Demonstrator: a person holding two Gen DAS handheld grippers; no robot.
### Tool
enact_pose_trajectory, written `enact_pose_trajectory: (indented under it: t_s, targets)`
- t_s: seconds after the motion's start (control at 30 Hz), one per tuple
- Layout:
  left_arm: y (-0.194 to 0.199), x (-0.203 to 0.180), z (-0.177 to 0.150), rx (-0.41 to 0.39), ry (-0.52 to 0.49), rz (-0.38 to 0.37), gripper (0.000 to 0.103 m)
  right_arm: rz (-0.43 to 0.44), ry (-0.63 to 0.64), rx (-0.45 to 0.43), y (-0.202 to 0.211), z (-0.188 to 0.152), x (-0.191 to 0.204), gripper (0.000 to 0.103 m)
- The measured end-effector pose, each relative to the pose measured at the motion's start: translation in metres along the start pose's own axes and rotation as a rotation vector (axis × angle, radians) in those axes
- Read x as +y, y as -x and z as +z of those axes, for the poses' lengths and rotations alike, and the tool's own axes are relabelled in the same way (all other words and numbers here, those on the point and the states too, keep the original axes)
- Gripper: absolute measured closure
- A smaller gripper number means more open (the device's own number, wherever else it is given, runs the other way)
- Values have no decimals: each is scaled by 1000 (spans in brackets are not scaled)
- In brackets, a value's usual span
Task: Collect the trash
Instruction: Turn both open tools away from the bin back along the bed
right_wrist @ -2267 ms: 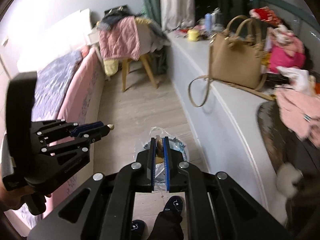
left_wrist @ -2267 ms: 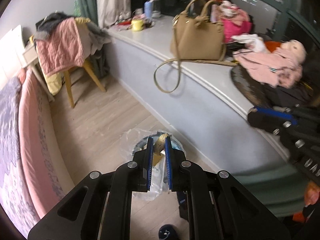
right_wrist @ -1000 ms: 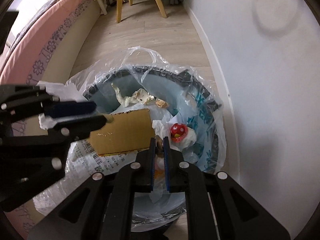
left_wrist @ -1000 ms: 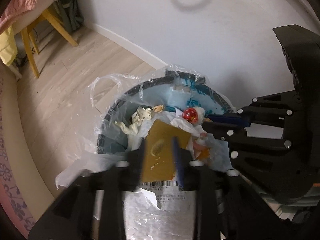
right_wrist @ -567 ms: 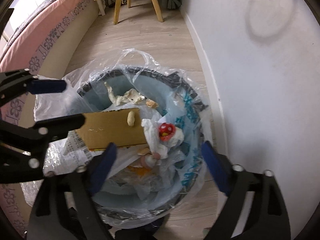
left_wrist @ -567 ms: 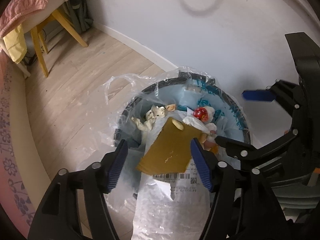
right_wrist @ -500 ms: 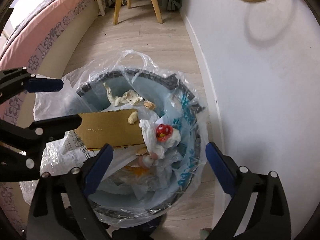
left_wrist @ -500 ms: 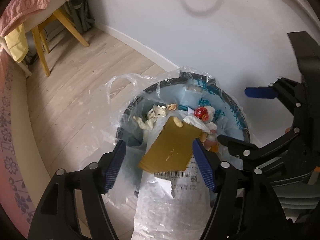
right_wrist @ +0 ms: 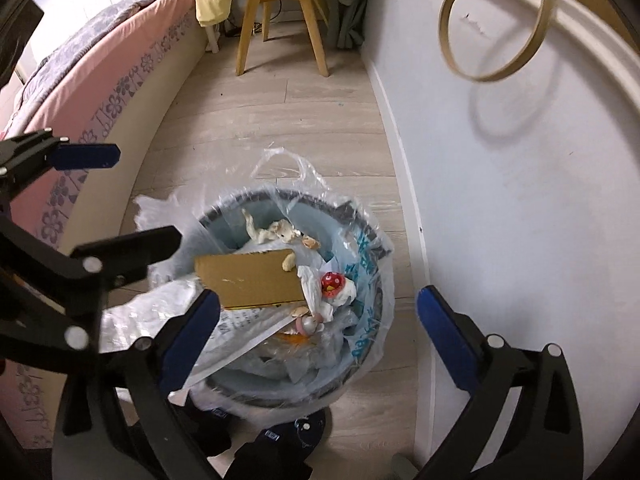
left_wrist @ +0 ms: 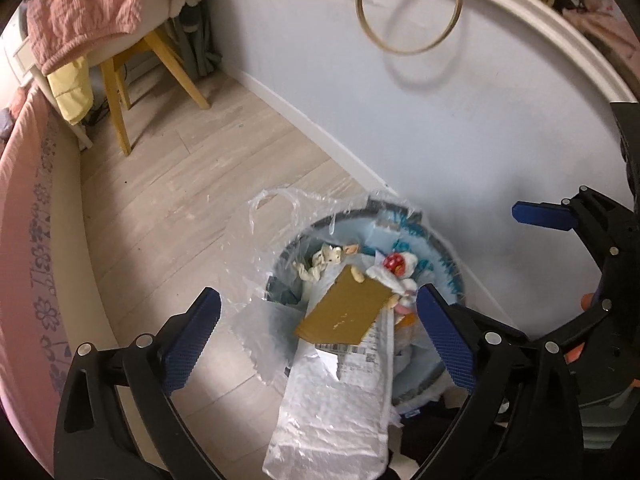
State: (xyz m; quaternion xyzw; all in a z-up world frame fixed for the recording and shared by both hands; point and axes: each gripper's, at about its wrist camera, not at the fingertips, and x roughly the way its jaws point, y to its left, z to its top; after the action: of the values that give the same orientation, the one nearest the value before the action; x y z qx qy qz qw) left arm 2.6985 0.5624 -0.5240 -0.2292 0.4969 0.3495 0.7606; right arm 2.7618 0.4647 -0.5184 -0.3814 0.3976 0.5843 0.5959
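Note:
A round bin (left_wrist: 448,264) (right_wrist: 360,248) lined with a clear plastic bag stands on the floor against the wall, full of trash. On top lie a brown cardboard piece (left_wrist: 344,312) (right_wrist: 248,280), a white mailer bag (left_wrist: 340,392) hanging over the rim, and a red-and-white wrapper (left_wrist: 394,262) (right_wrist: 332,280) on crumpled tissue. My left gripper (left_wrist: 316,300) hovers above the bin, jaws opening wide, nothing between them. My right gripper (right_wrist: 319,298) hangs beside it, jaws also opening and holding nothing.
A yellow-legged chair (left_wrist: 120,80) (right_wrist: 280,20) draped with clothes stands farther along the wood floor. A pink bed edge (left_wrist: 24,240) (right_wrist: 100,92) runs on the left. A tan bag strap (left_wrist: 408,12) (right_wrist: 500,28) dangles from the white ledge. Dark slippers (right_wrist: 280,440) show below the bin.
Both grippers went from shut to wide open. The cardboard left the left jaws and now lies on the trash. Both grippers have risen, so the bin looks smaller.

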Motion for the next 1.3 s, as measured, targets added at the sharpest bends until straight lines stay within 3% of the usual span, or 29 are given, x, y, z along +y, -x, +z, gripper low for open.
enact_pose_trajectory:
  t_s: [0.3,0.53,0.77,0.83,1.03,1.17,1.3]
  targets:
    - [86,1,32,-14,81,-25,8,0,-39,-92,98,28,-8,7]
    - [169,-4,61,-83,62,34,8,31,-30,-153,176,56,-11,7]
    - [255,-5,74,-158,166,93,8,71,88,-236,247,82,0,7]
    - [268,-6,67,-161,191,115,8,93,116,-233,258,85,4,7]
    - [308,10,33,-136,412,95,8,172,226,-231,283,88,29,7]
    - [336,19,-8,-157,524,125,8,205,339,-254,300,80,61,7]
    - [363,29,-65,-170,611,210,8,274,447,-255,312,60,102,7]
